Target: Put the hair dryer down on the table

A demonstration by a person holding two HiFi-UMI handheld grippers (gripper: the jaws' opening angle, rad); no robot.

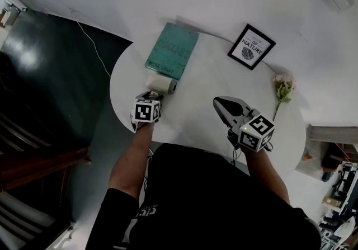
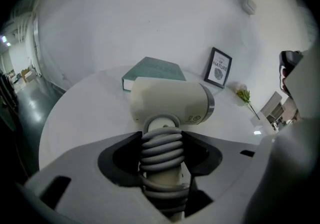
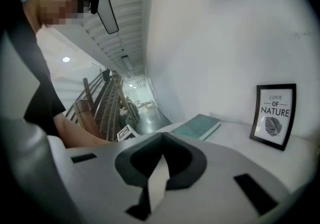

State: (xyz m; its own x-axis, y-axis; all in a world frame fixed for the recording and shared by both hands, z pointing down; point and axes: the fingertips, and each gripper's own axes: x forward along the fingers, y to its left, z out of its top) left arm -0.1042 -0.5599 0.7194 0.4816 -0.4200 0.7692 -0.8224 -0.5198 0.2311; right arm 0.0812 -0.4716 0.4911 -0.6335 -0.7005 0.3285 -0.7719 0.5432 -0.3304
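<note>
Black shirt [image 1: 212, 198] and bare forearms filled the foreground. Beyond them the left gripper [image 2: 161, 140] was pinched on the hair dryer [image 2: 170, 101] by its handle, where grey cord [image 2: 160, 155] was coiled. The cream head hung over the table [image 1: 201, 92], just beside a teal book [image 1: 172, 50] (touching down or not, I couldn't tell). The right gripper [image 3: 160, 140] was pressed together, empty. The dryer looked like rigid, smooth plastic, probably head-heavy; the handle seemed the right hold, though the coils might slip.
</note>
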